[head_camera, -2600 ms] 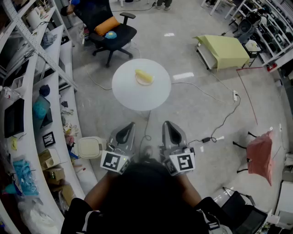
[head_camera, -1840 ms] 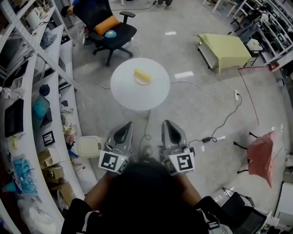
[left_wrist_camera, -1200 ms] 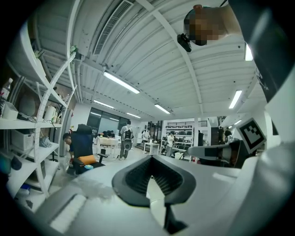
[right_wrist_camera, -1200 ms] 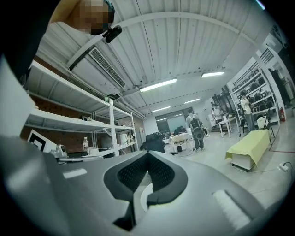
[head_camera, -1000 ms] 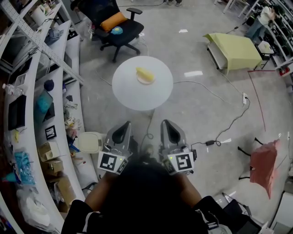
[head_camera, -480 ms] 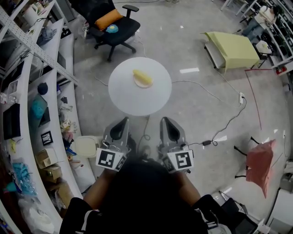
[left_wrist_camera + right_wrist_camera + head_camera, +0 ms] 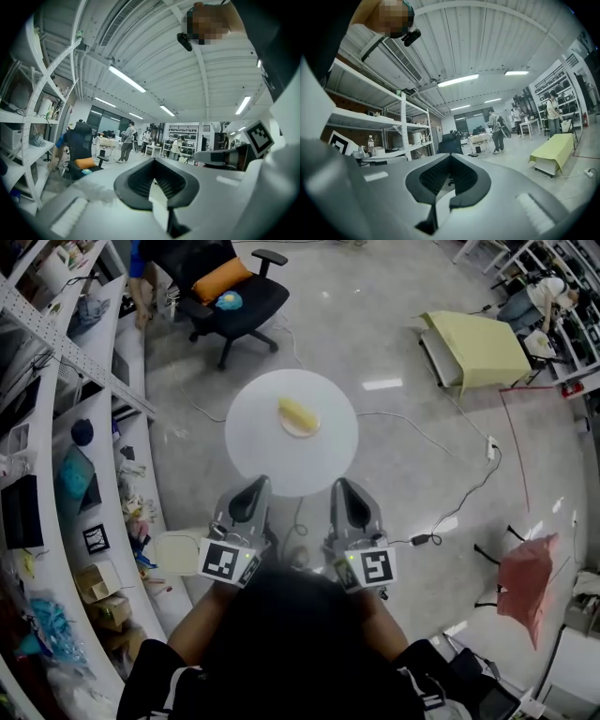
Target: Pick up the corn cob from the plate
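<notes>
Head view: corn cob (image 7: 297, 412) lies on plate (image 7: 308, 431), well ahead of both jaws; left gripper (image 7: 251, 487) and right gripper (image 7: 346, 487) closed, empty; approach and pickup not yet done.

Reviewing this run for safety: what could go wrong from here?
The floor cable trails from the table toward the person's feet: a possible trip risk. Both the left gripper and the right gripper are shut; reaching in shut could knock the corn cob off its plate.

The person wears a black top (image 7: 291, 652), lower centre of the frame. The left gripper (image 7: 253, 486) and right gripper (image 7: 345, 486) are grey shells. Each carries a black-and-white marker cube (image 7: 225, 561).
</notes>
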Motion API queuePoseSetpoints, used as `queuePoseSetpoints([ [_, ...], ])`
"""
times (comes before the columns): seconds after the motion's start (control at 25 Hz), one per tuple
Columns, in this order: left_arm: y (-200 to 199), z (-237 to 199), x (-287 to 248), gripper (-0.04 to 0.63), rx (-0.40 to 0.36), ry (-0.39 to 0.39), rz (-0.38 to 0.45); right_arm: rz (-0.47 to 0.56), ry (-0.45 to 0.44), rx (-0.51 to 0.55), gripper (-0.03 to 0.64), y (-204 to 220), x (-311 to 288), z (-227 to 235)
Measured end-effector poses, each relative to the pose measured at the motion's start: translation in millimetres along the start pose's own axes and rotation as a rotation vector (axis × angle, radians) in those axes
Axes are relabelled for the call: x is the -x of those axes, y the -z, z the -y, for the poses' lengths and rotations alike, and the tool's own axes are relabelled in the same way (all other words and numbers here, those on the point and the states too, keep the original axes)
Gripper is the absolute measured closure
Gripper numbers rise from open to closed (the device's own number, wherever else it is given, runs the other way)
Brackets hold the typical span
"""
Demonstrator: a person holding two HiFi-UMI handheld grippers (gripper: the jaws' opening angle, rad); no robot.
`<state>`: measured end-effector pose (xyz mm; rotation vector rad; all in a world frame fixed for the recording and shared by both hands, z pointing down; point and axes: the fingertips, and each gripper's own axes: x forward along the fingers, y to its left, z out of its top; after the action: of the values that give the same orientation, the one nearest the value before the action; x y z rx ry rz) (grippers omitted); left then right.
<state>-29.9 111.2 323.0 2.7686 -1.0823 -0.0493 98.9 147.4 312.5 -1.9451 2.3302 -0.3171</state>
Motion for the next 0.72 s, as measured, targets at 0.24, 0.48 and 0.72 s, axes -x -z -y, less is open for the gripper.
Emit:
queuePoseSetpoints([
  [0.24, -10.3, -36.2, -14.5, 0.594, 0.016, 0.013, -0.002, -0.008, 0.028, -0.007, 0.609, -5.3, -40.6, -6.0],
  [0.48, -10.8, -76.8, -28.3, 0.594, 0.032, 0.023, -0.027, -0.011, 0.058, -0.002, 0.609, 0.3, -76.3, -14.5],
  [0.72, -13.4, -107.9, -43.8, 0.594, 0.042, 0.056, -0.022, 0.001, 0.126, -0.010, 0.608, -2.1, -103.2, -8.1],
])
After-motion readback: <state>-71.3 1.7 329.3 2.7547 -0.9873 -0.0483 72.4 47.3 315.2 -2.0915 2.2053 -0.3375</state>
